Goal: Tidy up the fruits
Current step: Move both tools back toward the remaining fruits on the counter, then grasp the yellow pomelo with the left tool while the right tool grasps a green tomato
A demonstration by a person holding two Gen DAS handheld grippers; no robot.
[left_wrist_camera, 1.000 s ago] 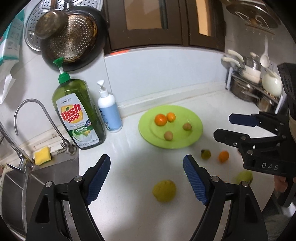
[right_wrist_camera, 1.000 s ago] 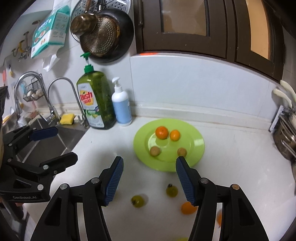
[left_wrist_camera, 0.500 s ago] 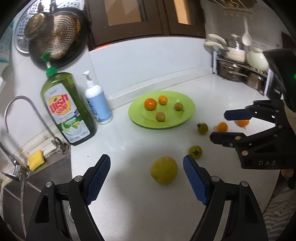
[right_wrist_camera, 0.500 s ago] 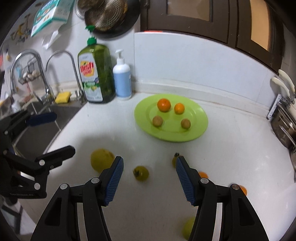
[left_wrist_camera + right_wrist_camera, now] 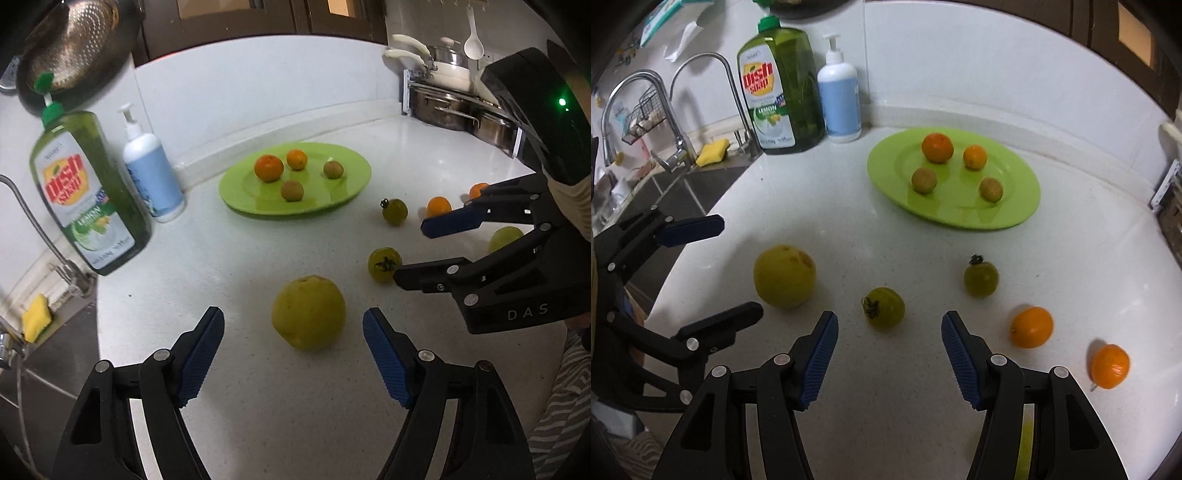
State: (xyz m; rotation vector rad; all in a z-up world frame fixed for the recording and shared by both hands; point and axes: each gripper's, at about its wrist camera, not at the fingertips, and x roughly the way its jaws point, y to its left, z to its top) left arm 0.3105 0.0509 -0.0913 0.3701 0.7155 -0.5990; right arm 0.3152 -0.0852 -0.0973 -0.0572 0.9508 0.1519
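Note:
A large yellow-green fruit (image 5: 308,312) lies on the white counter, just ahead of and between the fingertips of my left gripper (image 5: 292,313). Its jaws are closing and the pads do not touch the fruit. My right gripper (image 5: 889,317) is open, with a green tomato (image 5: 884,306) just beyond its tips. Another green tomato (image 5: 980,278) and two small oranges (image 5: 1031,326) lie loose to the right. The green plate (image 5: 1015,206) behind holds two oranges and two brownish fruits. Each view shows the other gripper at its side: the right gripper (image 5: 410,250) and the left gripper (image 5: 738,266).
A green dish soap bottle (image 5: 88,192) and a white pump bottle (image 5: 153,177) stand at the back left. The sink (image 5: 44,350) with taps and a yellow sponge (image 5: 35,317) drops off to the left. Steel pots (image 5: 454,107) fill the back right corner.
Both grippers have come down toward the counter and tilted more steeply. The large fruit now sits between the left fingertips, and the green tomato sits just ahead of the right ones.

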